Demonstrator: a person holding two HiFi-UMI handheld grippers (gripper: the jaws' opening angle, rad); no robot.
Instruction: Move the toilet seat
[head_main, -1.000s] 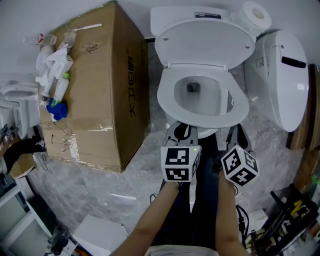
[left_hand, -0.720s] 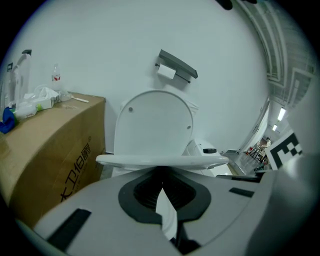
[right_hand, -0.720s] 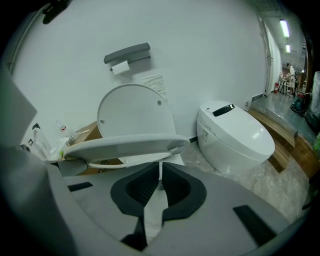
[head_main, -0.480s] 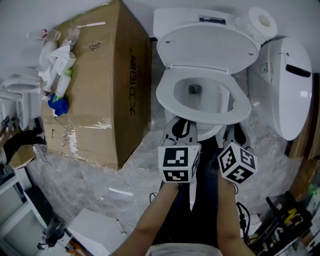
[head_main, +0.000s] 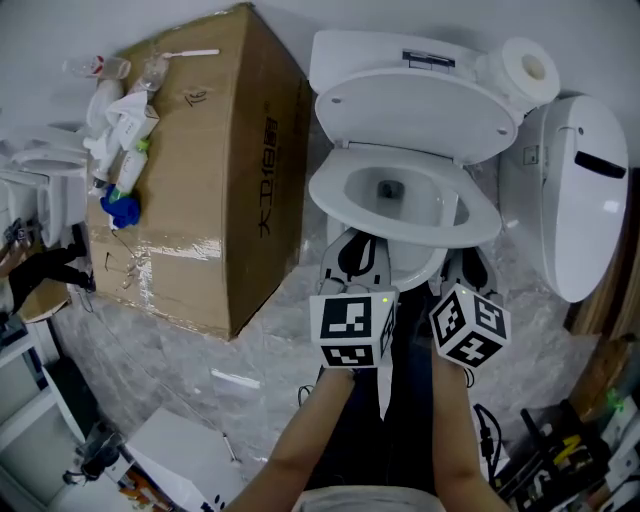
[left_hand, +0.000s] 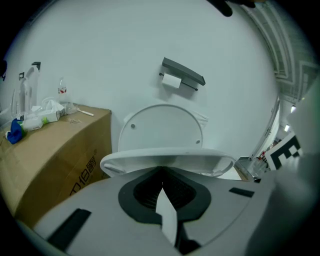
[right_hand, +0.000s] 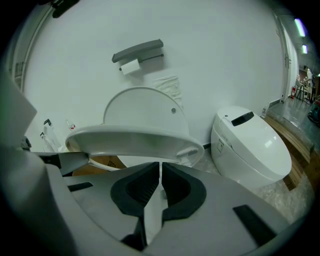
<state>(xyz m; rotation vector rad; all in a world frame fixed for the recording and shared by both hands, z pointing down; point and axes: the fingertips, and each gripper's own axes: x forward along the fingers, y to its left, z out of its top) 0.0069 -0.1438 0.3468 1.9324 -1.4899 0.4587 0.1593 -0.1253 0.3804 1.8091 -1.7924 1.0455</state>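
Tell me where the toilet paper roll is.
Head view, upper right: the toilet paper roll stands right of the tank, by the second white toilet.

Toilet seat (head_main: 400, 236): white oval ring, lowered, lying about level over the bowl (head_main: 388, 196).
The ring is one piece, glossy, with a wide oval opening. Its rounded front edge faces the viewer and its rear meets the hinge line below the lid (head_main: 415, 110), which stands raised behind it. Both gripper views show its front rim edge-on (left_hand: 167, 159) (right_hand: 130, 142). Contact with the bowl rim cannot be confirmed.
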